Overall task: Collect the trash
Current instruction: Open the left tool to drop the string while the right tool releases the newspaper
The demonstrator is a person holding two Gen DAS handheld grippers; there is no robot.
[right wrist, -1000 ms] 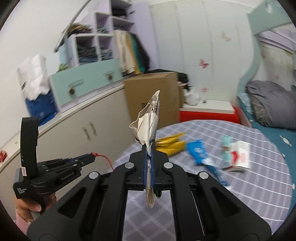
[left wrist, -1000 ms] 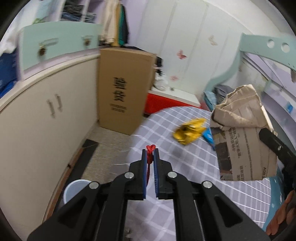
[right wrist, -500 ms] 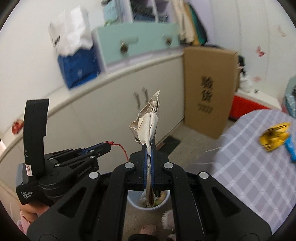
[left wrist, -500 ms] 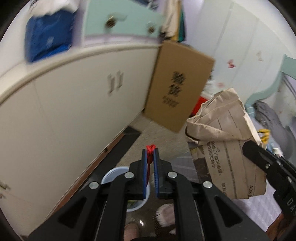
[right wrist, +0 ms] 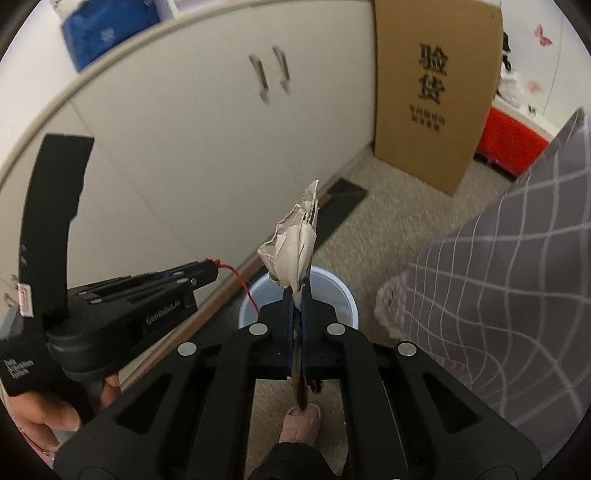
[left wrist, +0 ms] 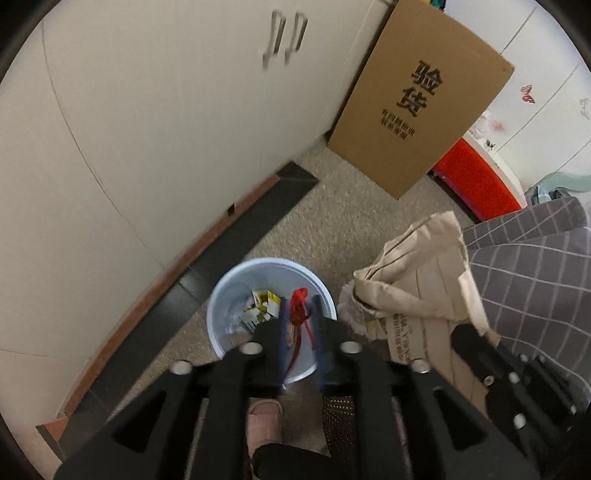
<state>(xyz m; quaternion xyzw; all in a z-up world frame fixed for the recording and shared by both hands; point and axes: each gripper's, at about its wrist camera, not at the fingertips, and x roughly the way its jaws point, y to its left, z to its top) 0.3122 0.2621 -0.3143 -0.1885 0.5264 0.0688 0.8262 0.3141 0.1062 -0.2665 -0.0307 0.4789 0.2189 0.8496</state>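
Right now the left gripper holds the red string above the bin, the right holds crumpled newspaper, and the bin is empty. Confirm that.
Not quite: the bin is not empty. The left wrist view shows a yellow wrapper inside. The rest stands.

Cardboard box [left wrist: 421, 98] leaning on cream cabinet [left wrist: 147, 122]; red crate [left wrist: 476, 175] behind; pink slipper [left wrist: 264, 424] on floor.

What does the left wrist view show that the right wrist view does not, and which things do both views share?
Only the left wrist view shows the trash inside the bin: yellow-and-white wrappers. It also shows the newspaper's broad printed side.

Only the right wrist view shows the left gripper from outside, the hand holding it, and a blue bag on the counter.

Both show the pale blue bin, the red string, the cardboard box and the checked tablecloth.
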